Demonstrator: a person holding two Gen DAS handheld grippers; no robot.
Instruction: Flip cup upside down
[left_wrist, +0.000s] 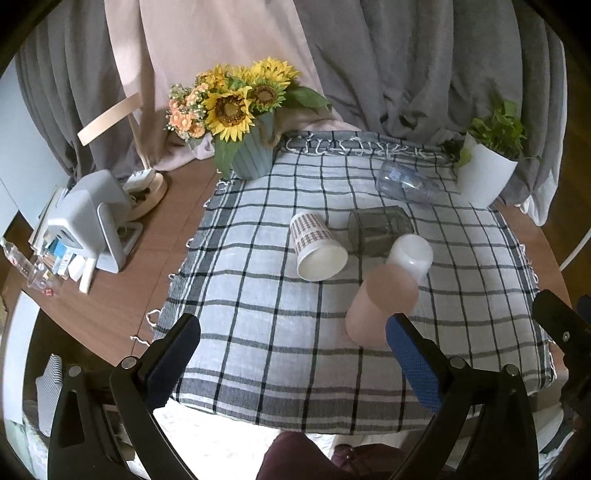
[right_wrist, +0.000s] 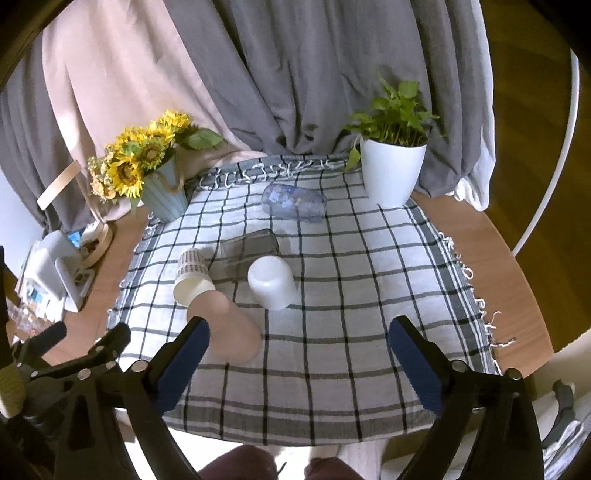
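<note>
Several cups sit on a checked cloth (left_wrist: 266, 332) (right_wrist: 332, 332). A pink cup (left_wrist: 380, 306) (right_wrist: 229, 328) and a white cup (left_wrist: 412, 254) (right_wrist: 271, 282) stand upside down. A plaid paper cup (left_wrist: 317, 247) (right_wrist: 192, 275), a dark clear cup (left_wrist: 380, 229) (right_wrist: 251, 251) and a clear bluish cup (left_wrist: 406, 181) (right_wrist: 293, 203) lie on their sides. My left gripper (left_wrist: 291, 350) is open and empty at the cloth's near edge, its right finger just in front of the pink cup. My right gripper (right_wrist: 299, 347) is open and empty, its left finger beside the pink cup.
A sunflower vase (left_wrist: 251, 155) (right_wrist: 164, 195) stands at the back left, a white plant pot (left_wrist: 484, 177) (right_wrist: 391, 170) at the back right. A lamp base (left_wrist: 147, 192) and grey device (left_wrist: 96, 221) crowd the wooden table's left side. Curtains hang behind.
</note>
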